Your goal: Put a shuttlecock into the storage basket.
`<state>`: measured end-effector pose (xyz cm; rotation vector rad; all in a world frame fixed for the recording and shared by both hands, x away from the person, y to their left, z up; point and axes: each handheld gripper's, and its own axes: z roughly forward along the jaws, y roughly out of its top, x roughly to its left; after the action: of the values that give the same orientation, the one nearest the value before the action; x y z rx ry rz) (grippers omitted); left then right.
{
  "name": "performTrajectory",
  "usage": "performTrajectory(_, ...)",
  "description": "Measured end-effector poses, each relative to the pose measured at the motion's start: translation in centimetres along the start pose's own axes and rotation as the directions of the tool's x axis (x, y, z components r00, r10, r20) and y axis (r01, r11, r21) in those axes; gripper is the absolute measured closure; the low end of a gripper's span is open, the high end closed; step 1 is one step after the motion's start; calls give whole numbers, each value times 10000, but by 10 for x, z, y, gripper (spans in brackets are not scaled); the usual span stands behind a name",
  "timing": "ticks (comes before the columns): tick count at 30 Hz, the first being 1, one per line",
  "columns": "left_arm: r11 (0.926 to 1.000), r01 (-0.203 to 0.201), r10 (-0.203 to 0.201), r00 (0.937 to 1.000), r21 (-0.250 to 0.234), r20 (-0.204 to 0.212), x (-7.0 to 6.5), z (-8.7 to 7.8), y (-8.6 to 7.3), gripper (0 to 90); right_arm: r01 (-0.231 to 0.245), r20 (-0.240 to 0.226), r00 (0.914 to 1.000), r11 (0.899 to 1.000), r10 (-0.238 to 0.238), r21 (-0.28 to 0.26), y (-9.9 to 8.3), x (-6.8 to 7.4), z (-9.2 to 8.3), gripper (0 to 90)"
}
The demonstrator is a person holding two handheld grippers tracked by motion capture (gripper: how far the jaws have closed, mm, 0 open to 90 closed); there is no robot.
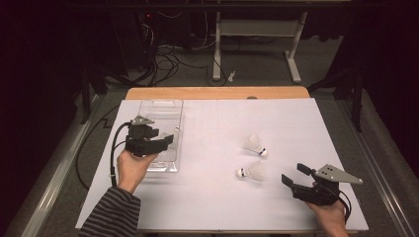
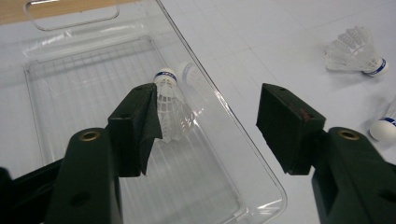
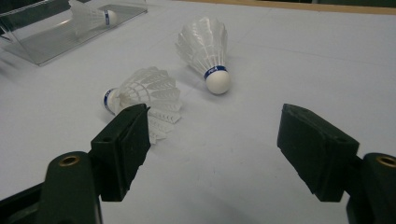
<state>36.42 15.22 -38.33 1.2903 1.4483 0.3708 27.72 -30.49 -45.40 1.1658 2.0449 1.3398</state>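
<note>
A clear plastic tray (image 1: 160, 103) lies at the table's left. Inside it, one white shuttlecock (image 2: 169, 109) with a blue-banded cork lies by the right wall (image 2: 243, 130). My left gripper (image 1: 163, 137) hovers over the tray's near half, open, with nothing between its jaws (image 2: 208, 107). Two more shuttlecocks lie on the white sheet right of centre: the far one (image 1: 254, 144) and the near one (image 1: 251, 172). My right gripper (image 1: 294, 174) rests low at the front right, open and empty (image 3: 215, 121), pointing at the near shuttlecock (image 3: 144, 93) and the far one (image 3: 205, 51).
A white sheet (image 1: 217, 197) covers the table, with a wooden strip (image 1: 217, 93) along the back edge. Beyond it are floor cables and a white desk frame (image 1: 257, 29). A small white object (image 1: 230, 75) lies on the floor.
</note>
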Motion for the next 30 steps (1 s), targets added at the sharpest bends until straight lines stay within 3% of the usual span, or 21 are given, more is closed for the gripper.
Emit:
performTrajectory(12, 9989, 120, -103, 9993, -453, 369, 5, -16, -8, 394, -3, -5, 10000, 10000, 3, 16, 0, 0, 0, 263)
performTrajectory(19, 9974, -29, 72, 9982, -717, 598, 3, -28, -14, 392, -18, 28, 10000, 10000, 18, 4, 0, 0, 0, 262)
performTrajectory(30, 9964, -27, 79, 9981, -843, 612, 9, -37, -22, 393, -26, 31, 10000, 10000, 26, -33, 0, 0, 0, 262)
